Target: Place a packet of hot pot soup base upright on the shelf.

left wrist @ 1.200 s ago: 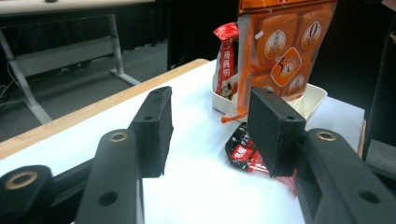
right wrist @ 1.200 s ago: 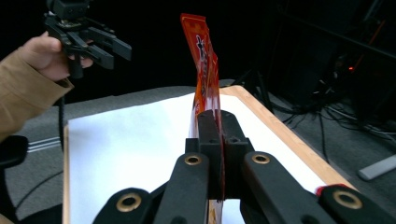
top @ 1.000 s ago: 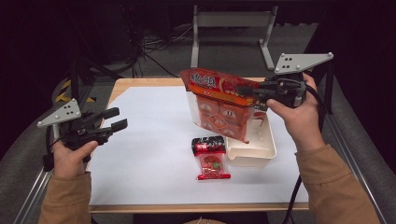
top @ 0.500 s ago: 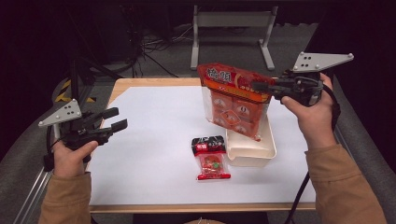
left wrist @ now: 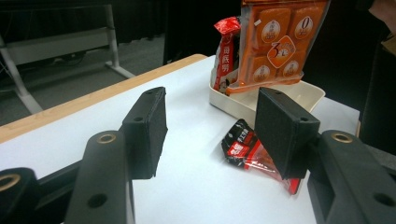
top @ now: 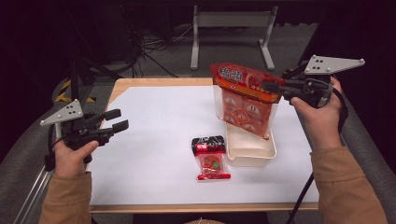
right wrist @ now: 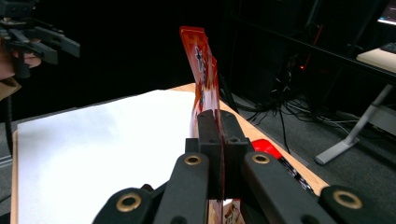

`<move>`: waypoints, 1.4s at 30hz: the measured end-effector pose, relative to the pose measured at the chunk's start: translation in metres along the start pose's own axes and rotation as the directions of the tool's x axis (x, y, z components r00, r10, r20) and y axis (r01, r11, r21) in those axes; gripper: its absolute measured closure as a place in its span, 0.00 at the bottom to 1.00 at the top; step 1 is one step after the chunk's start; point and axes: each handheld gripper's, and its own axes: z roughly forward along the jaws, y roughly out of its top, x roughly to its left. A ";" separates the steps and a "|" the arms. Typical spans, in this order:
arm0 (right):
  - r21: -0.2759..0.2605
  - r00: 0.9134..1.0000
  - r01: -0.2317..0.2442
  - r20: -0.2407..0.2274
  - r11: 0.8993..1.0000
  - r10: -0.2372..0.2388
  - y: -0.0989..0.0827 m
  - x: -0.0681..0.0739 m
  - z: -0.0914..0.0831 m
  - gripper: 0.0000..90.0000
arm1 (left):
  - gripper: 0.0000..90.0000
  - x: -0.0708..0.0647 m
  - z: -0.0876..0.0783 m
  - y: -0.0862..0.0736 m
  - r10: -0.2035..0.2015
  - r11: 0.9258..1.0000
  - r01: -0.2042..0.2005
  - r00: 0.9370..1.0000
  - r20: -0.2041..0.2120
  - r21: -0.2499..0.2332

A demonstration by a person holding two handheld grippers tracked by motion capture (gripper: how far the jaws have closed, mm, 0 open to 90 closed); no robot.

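Observation:
A big orange snack bag (top: 243,100) hangs upright over the white tray (top: 252,157), lower edge at the tray's far end. My right gripper (top: 267,86) is shut on the bag's top edge; the right gripper view has the jaws (right wrist: 218,126) pinching the thin bag (right wrist: 201,60) edge-on. A small red-and-black packet (top: 211,158) lies flat on the white table left of the tray. My left gripper (top: 117,120) hovers at the table's left, open and empty, jaws just closing slightly. Past my left gripper (left wrist: 210,126) lie the packet (left wrist: 247,149), tray (left wrist: 313,93) and bag (left wrist: 275,42).
A red packet (left wrist: 226,51) stands in the tray behind the bag. The white sheet (top: 159,140) covers a wooden table with dark floor, cables and a metal stand (top: 233,28) beyond its far edge. The other hand's gripper (right wrist: 44,44) shows far off in the right gripper view.
My right gripper has carried the orange bag to the right, and the bag now hangs more upright. The left hand and the small packet have stayed put.

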 end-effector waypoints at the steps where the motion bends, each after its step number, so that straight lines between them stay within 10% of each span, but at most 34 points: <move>1: -0.003 1.000 -0.004 0.004 1.000 0.004 -0.002 -0.001 -0.001 0.99 | 0.49 0.000 0.000 0.000 0.001 1.000 -0.001 1.000 -0.003 -0.003; 42: -0.059 0.981 -0.169 0.083 0.984 0.174 -0.071 -0.020 -0.002 0.99 | 0.42 0.003 0.008 -0.005 -0.014 1.000 0.014 1.000 -0.001 0.009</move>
